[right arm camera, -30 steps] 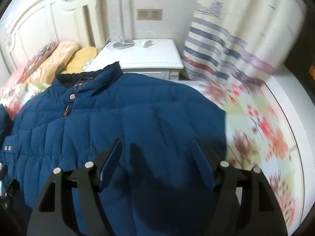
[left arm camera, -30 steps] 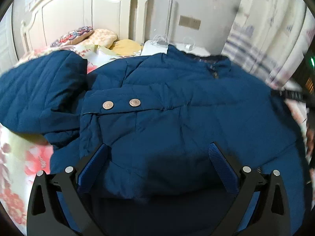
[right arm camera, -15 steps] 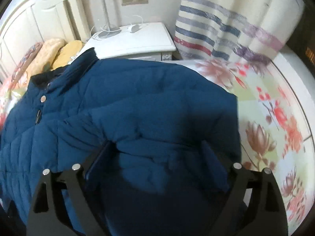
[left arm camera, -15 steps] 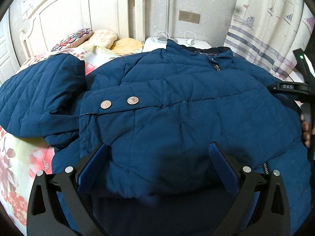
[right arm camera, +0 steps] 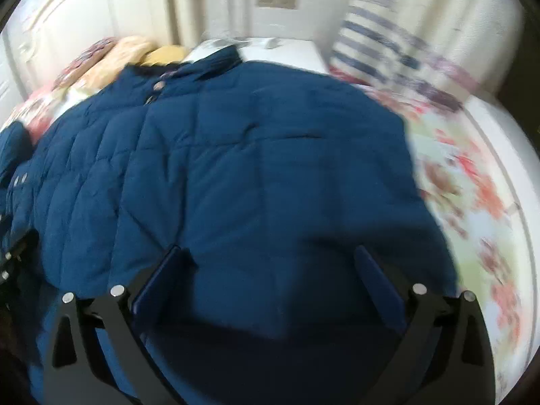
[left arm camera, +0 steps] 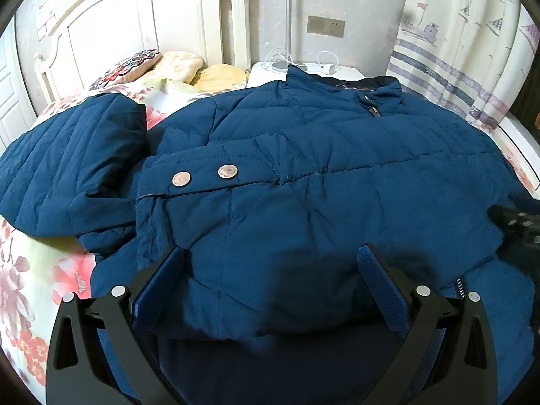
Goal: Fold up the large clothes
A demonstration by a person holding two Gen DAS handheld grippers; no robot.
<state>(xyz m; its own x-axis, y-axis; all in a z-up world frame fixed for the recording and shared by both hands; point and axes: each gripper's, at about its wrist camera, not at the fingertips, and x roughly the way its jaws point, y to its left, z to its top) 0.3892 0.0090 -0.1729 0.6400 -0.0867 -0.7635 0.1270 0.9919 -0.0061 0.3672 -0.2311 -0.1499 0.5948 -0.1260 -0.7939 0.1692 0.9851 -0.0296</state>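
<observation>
A large dark blue quilted jacket lies spread on the bed, collar toward the nightstand. One sleeve is thrown out to the left, and a flap with two metal snaps crosses the front. My left gripper is open at the jacket's near folded edge, with fabric bulging between its blue pads. My right gripper hovers over the jacket's right half. Its jaws are opening wide, and the pads do not press on the fabric between them. It shows as a dark blur in the left wrist view.
The floral bedsheet is bare to the right of the jacket and at the near left. Pillows sit against the white headboard. A white nightstand with cables and a striped curtain stand behind.
The right gripper's jaws have spread wider, and it has drawn back toward the jacket's near edge. The raised fold in front of it has settled flat. The left gripper has stayed put.
</observation>
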